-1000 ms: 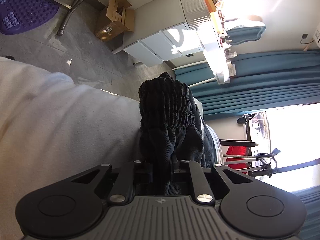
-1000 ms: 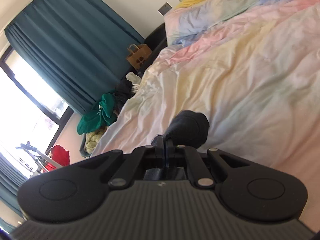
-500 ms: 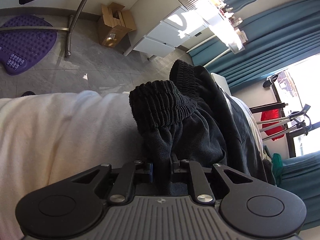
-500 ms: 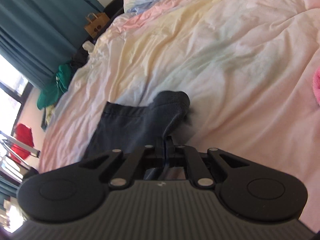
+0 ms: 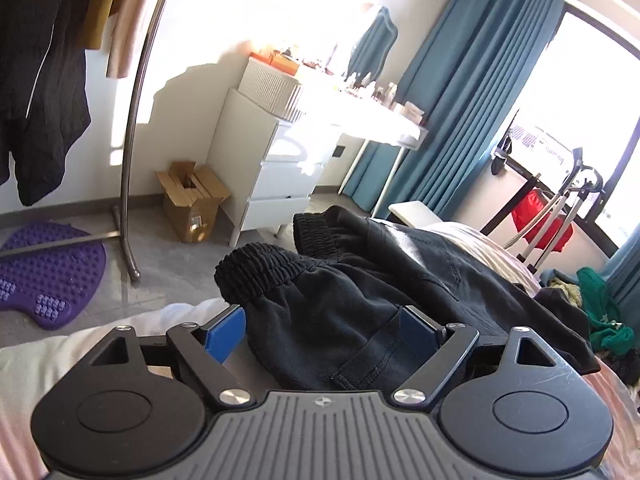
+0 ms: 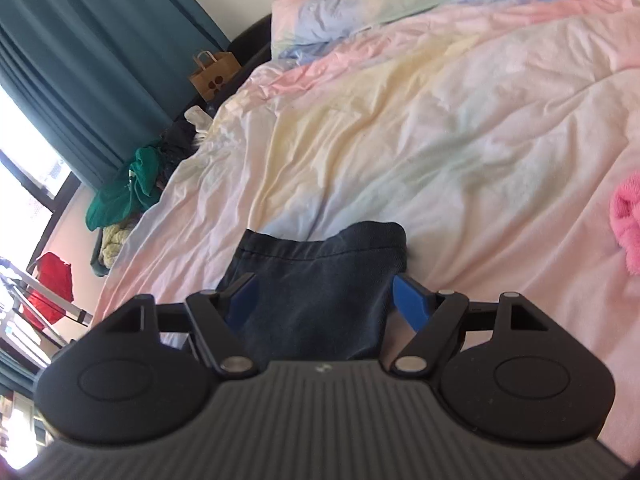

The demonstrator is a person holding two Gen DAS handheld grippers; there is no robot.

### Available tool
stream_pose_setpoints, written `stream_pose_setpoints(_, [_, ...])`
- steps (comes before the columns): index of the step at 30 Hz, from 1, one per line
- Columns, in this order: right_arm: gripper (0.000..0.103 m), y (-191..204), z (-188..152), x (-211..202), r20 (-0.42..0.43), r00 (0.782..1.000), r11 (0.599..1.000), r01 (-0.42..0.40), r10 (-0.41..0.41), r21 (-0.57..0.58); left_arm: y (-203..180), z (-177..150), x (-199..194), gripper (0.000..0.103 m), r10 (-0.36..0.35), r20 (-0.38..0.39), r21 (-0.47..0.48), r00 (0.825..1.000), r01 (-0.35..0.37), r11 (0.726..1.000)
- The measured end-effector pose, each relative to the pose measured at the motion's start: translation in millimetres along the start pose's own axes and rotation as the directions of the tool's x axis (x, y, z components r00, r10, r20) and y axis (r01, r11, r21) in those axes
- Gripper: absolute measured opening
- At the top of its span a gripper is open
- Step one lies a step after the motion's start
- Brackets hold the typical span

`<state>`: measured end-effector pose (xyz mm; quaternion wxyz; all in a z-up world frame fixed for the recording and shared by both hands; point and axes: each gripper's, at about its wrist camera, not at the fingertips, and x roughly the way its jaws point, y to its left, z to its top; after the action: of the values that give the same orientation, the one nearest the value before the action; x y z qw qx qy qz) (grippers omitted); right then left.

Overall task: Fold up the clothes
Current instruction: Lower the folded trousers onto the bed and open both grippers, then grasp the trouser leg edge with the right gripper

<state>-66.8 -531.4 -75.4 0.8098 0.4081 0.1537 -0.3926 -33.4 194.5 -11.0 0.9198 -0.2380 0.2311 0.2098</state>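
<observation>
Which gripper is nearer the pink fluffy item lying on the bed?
Right. The pink fluffy item lies just past the right gripper, off to its right on the bedspread. The left gripper sits over the black trousers; its view shows no pink item.

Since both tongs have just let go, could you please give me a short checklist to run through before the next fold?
1. Left tongs clear of the black elastic-waisted trousers: ok, opening, pads not pressing.
2. Right tongs free of the cloth: ok, opening.
3. Trousers resting on the pastel rumpled duvet: ok.
4. Fold lying flat: not ok, waistband bunched.
5. Whole garment in view: cannot tell.
</observation>
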Motion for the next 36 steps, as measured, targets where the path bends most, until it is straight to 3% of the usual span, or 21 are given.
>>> stream_pose_setpoints(2, [0.077, 19, -4, -15, 0.020, 0.998, 0.995, -0.063, 0.064, -0.073, -18, -3, -8, 0.088, -0.025, 0.040, 0.064, 0.999, 0.022, 0.998])
stream_pose_setpoints(5, [0.077, 50, -18, -37, -0.001, 0.979, 0.962, -0.200, 0.204, -0.187, -48, -13, -9, 0.088, -0.100, 0.019, 0.152, 0.995, 0.096, 0.984])
stream_pose_setpoints(11, [0.077, 104, -57, -69, -0.094, 0.909, 0.831, -0.409, 0.405, -0.377, -124, -32, -10, 0.088, -0.214, -0.023, 0.287, 0.977, 0.211, 0.934])
stream_pose_setpoints(14, [0.077, 122, -76, -78, -0.141, 0.881, 0.769, -0.465, 0.452, -0.438, -166, -43, -9, 0.088, -0.271, -0.029, 0.365, 0.962, 0.262, 0.893])
stream_pose_setpoints(19, [0.077, 138, -107, -91, -0.221, 0.820, 0.679, -0.564, 0.528, -0.470, -225, -80, 0, 0.090, -0.332, -0.004, 0.537, 0.943, 0.282, 0.795])
stream_pose_setpoints(21, [0.077, 142, -116, -92, -0.252, 0.798, 0.648, -0.595, 0.548, -0.475, -234, -96, 8, 0.090, -0.336, -0.009, 0.576, 0.942, 0.279, 0.768])
stream_pose_setpoints(25, [0.077, 148, -134, -86, -0.285, 0.774, 0.598, -0.622, 0.565, -0.505, -228, -116, 25, 0.090, -0.348, -0.042, 0.556, 0.936, 0.312, 0.770])
stream_pose_setpoints(31, [0.077, 162, -164, -68, -0.357, 0.766, 0.548, -0.636, 0.534, -0.544, -210, -116, 35, 0.090, -0.350, -0.055, 0.554, 0.935, 0.320, 0.768])
stream_pose_setpoints(36, [0.076, 170, -182, -63, -0.421, 0.743, 0.511, -0.666, 0.521, -0.543, -197, -105, 39, 0.090, -0.325, -0.106, 0.506, 0.940, 0.333, 0.796])
